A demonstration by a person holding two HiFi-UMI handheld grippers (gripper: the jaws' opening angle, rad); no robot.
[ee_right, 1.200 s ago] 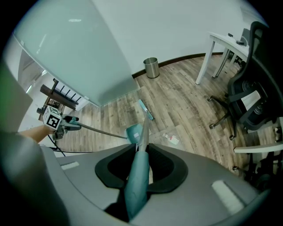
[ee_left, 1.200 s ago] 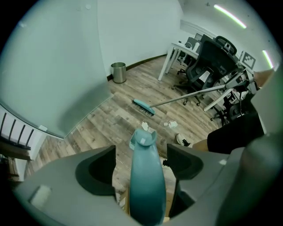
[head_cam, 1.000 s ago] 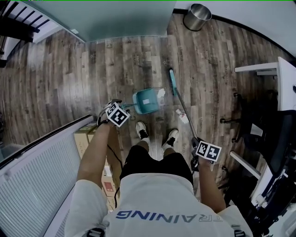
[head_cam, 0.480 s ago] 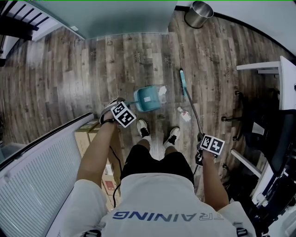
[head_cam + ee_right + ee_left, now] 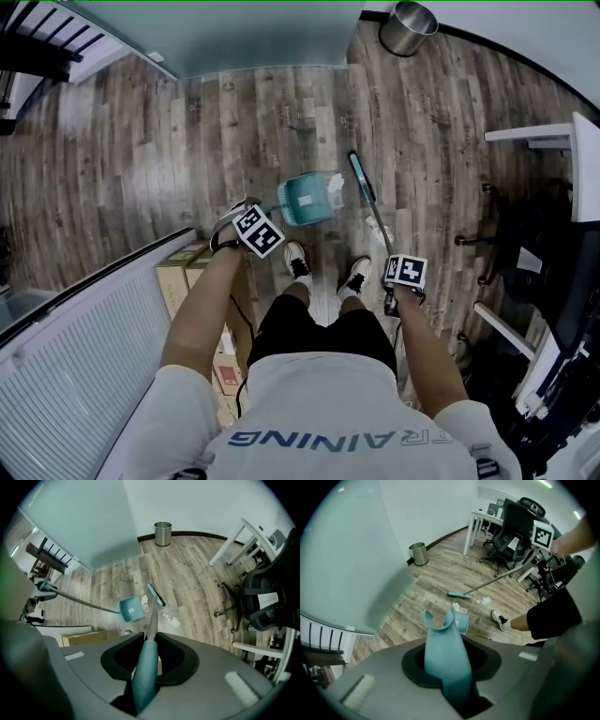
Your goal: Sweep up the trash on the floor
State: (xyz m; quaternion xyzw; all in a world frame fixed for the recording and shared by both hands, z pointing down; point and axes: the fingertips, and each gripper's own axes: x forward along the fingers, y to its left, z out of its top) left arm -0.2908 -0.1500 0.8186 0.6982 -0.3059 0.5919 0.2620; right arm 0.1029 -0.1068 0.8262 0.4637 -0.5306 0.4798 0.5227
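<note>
A teal dustpan [image 5: 305, 199] rests on the wood floor ahead of the person's shoes, with white scraps lying in it. Its long handle rises to my left gripper [image 5: 246, 225], which is shut on the teal grip [image 5: 445, 658]. My right gripper [image 5: 403, 281] is shut on the broom's teal grip [image 5: 143, 677]. The broom head [image 5: 359, 178] rests on the floor just right of the dustpan. A crumpled white piece of trash [image 5: 171, 619] lies on the floor near the broom's shaft, to the right of the dustpan [image 5: 131, 610].
A metal bin [image 5: 410, 26] stands by the far wall. Cardboard boxes [image 5: 183, 267] and a white slatted panel [image 5: 84, 356] are at the left. A white desk [image 5: 562, 141] and a black office chair [image 5: 534, 253] crowd the right. The person's shoes [image 5: 297, 262] are just behind the dustpan.
My right gripper has come down and inward towards the person's right shoe, and the broom head has swung about beside the dustpan. The left gripper and the dustpan have stayed put.
</note>
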